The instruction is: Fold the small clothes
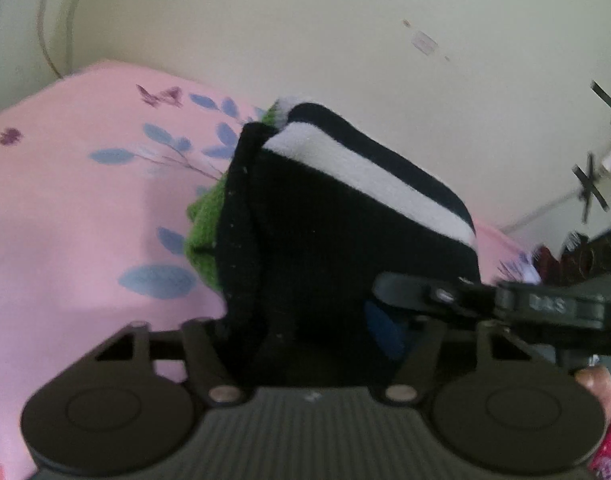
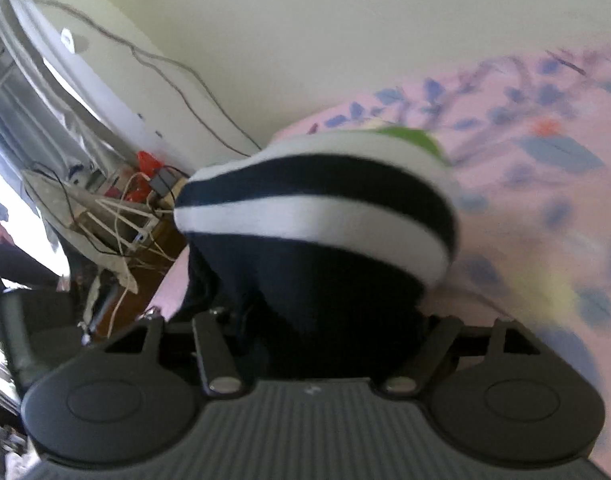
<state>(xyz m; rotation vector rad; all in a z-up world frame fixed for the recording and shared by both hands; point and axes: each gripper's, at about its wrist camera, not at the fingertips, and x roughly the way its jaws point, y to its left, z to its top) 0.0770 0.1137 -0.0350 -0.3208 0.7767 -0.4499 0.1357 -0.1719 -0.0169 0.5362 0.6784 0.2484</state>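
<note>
Fold in progress, seen along both tools. A small garment (image 1: 345,232), dark with white stripes and a green part at its far side, stands bunched above the pink bed sheet (image 1: 73,208). Its dark cloth fills the gap between the fingers of each hand-held gripper.

Left hand-held gripper (image 1: 313,340): the linkage arms stand partly spread, with the garment's near edge hanging between them. The fingertips are hidden by the cloth, so whether the pads press on it cannot be told. The right hand-held gripper (image 1: 485,300) crosses this view from the right, its tip at the garment's lower right corner.

Right wrist view: the arms of this tool (image 2: 325,336) are spread wide, and the striped part of the garment (image 2: 317,208) bulges directly ahead of them. Here too the tips are buried, and the picture is blurred.

Progress, as a judgement: the garment appears doubled over but is not yet laid flat on the sheet. Setting it down, smoothing it and letting go probably remain. No other folded clothes are visible.
</note>
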